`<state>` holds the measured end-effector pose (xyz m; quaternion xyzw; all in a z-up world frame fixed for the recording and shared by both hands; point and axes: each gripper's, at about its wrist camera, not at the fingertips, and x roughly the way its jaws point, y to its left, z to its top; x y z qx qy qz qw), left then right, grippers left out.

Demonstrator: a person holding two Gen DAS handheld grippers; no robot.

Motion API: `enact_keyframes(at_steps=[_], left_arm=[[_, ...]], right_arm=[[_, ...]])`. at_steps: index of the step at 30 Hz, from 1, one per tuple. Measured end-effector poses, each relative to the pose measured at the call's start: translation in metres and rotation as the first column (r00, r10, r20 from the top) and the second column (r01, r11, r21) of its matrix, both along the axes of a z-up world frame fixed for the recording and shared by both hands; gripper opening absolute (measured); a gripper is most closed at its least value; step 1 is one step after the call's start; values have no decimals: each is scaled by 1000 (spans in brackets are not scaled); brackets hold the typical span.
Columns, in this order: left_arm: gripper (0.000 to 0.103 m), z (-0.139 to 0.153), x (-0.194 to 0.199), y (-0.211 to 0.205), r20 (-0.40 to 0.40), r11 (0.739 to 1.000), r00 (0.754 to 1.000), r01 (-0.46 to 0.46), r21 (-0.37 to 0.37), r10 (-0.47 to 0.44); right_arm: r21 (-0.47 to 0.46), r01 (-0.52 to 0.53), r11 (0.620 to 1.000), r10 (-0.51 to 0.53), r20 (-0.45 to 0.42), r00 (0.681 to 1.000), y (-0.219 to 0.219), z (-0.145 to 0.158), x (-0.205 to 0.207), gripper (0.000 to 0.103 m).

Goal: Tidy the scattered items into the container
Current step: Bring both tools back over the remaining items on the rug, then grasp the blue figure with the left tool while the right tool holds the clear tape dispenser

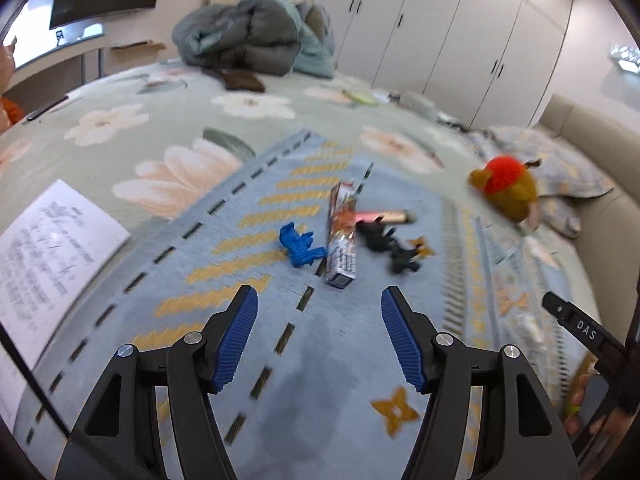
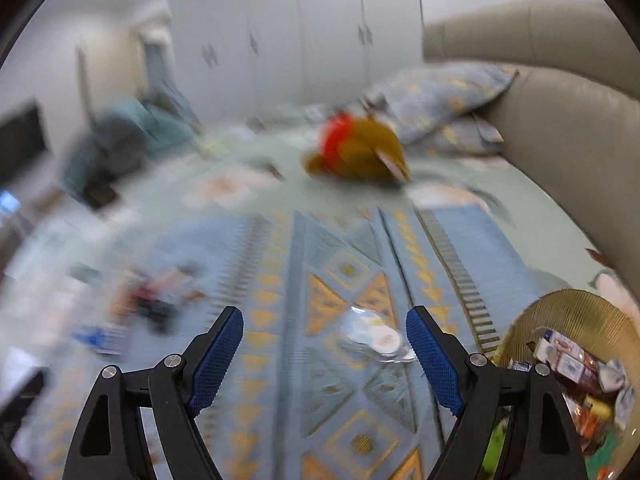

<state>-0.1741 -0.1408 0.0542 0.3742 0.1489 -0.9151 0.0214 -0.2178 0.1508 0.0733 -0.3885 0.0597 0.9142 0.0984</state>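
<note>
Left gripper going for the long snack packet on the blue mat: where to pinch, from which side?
Pinch the snack packet mid-length across its narrow width, coming from above. It lies flat, long axis running away from the left gripper, whose open jaws already straddle that line. Avoid the side by the blue toy, which sits close.

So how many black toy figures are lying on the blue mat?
2: one black figure beside the snack packet, the other just right of it. Blur could hide more.
</note>
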Motion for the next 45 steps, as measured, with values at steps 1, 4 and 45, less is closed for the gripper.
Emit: enact_keyframes(at_steps=[1,4,45], left_arm=[[62,-8,-9,4,17,1000,1000,8,-9,-7],[62,-35,-35,13,80,999,997,-5,-49,9],[49,-53,-75,-14,51,997,998,-41,58,38]], right_arm=[[-30,0,1000,1,42,999,2,-11,-9,83],[72,23,997,-32,131,991,-2,-40,-31,83],[-242,-137,961,146,19,989,-2,-54,11,59]])
